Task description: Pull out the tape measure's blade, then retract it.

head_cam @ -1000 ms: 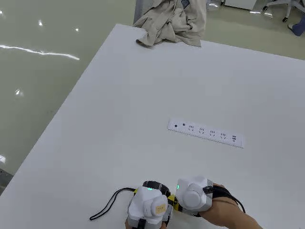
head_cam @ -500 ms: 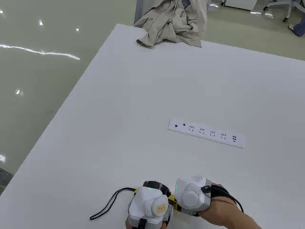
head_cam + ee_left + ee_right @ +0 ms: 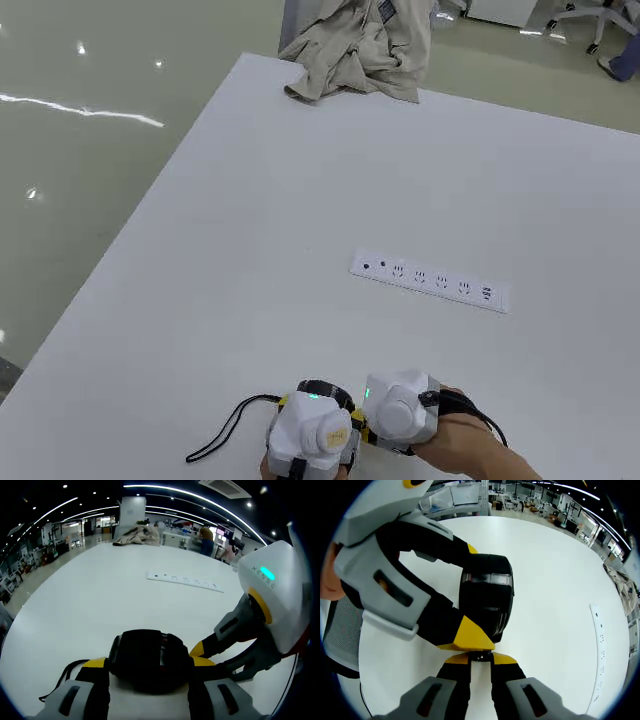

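Nothing moving noticeably | left gripper [image 3: 148, 664] clamping tape measure [image 3: 147, 650] | right gripper [image 3: 480, 662] pinching blade tip [image 3: 480, 656] | risk: shallow pinch slipping, blade snapping back

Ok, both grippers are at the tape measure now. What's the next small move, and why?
Probably draw the right gripper slowly away from the case while the left gripper holds firm. The left jaws clamp the tape measure by its body, and the right jaws look closed on the blade tip at its mouth, with no blade out yet.
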`<control>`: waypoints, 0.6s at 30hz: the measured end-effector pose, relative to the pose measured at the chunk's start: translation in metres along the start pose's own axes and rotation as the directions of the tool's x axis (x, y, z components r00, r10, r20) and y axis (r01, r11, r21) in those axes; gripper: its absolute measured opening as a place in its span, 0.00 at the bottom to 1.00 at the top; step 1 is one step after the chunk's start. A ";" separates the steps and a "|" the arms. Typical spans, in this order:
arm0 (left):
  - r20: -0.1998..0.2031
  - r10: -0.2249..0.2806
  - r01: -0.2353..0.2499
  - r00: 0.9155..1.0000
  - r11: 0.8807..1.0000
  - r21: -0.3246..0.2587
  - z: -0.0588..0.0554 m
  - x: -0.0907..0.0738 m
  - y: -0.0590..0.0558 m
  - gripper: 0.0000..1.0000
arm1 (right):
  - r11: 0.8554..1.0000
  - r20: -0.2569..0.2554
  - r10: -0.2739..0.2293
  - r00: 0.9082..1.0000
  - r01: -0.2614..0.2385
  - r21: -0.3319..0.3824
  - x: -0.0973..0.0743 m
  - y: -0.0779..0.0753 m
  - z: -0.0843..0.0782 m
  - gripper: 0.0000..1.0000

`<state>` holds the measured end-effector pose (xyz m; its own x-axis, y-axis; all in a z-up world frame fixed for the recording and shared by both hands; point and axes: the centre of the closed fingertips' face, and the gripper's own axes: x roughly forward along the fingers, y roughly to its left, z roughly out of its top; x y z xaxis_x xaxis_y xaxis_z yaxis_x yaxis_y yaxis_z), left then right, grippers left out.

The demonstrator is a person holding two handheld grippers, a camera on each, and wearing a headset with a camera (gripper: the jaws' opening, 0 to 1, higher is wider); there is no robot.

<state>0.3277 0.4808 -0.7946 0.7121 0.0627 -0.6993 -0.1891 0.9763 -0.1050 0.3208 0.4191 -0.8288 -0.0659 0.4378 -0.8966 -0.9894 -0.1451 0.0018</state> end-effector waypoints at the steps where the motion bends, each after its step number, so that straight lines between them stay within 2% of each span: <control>1: -0.001 0.000 0.000 1.000 1.000 0.000 0.000 0.000 0.000 0.61 | 1.000 -0.003 -0.001 1.000 0.001 -0.003 0.000 0.000 0.000 0.14; 5: 0.000 0.000 0.000 1.000 1.000 -0.003 0.001 0.000 0.000 0.61 | 1.000 -0.002 0.000 1.000 0.000 -0.009 0.001 0.000 -0.001 0.15; 10: 0.021 -0.004 0.004 1.000 1.000 -0.003 0.006 0.000 0.000 0.62 | 1.000 -0.008 -0.005 1.000 0.005 -0.004 0.000 0.000 0.000 0.16; 14: 0.028 -0.003 0.002 1.000 0.999 0.045 0.007 -0.002 -0.002 0.62 | 1.000 0.000 -0.010 1.000 0.010 0.015 -0.001 0.000 0.000 0.16; 18: 0.020 -0.007 0.006 1.000 0.999 0.052 0.006 -0.003 -0.001 0.62 | 1.000 -0.001 -0.013 1.000 0.013 0.014 -0.001 0.001 0.000 0.18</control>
<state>0.3298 0.4809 -0.7884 0.7266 0.0598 -0.6844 -0.1492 0.9862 -0.0723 0.3195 0.4185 -0.8284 -0.0528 0.4390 -0.8969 -0.9919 -0.1268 -0.0037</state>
